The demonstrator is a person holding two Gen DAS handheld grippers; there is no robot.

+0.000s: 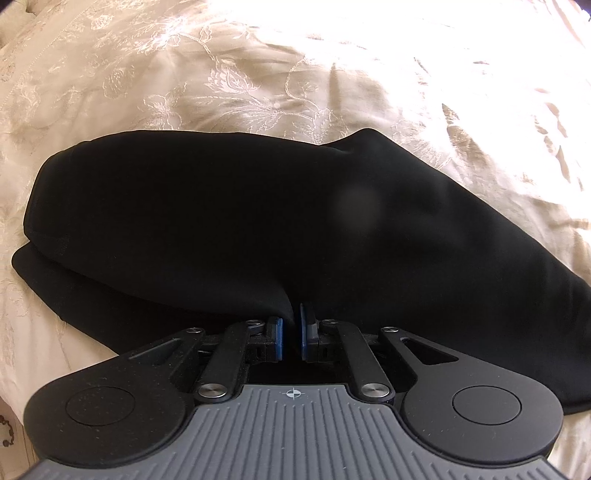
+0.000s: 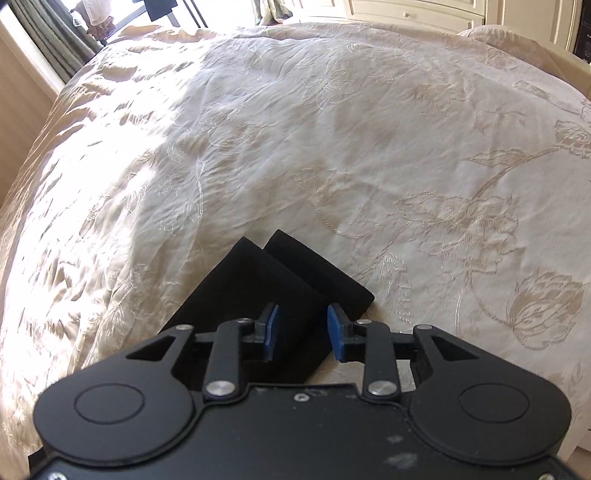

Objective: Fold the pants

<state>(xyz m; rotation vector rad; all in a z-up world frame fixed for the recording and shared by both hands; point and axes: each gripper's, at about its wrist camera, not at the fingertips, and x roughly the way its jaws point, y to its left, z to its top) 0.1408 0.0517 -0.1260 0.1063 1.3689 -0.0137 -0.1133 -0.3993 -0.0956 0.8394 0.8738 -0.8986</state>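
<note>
Black pants [image 1: 240, 221] lie on a cream embroidered bedspread [image 1: 221, 74]. In the left wrist view they fill the middle, bunched and raised. My left gripper [image 1: 291, 325] is shut on a fold of the pants, its blue pads pinching the fabric. In the right wrist view the two leg ends [image 2: 273, 280] lie side by side on the bedspread [image 2: 295, 129]. My right gripper [image 2: 302, 328] is open, its blue pads standing either side of the nearer leg, just above it.
The bed's left edge drops off near green curtains [image 2: 48, 40] and a window. White cupboards [image 2: 424, 11] stand beyond the far side. A pillow [image 2: 517, 37] lies at the far right.
</note>
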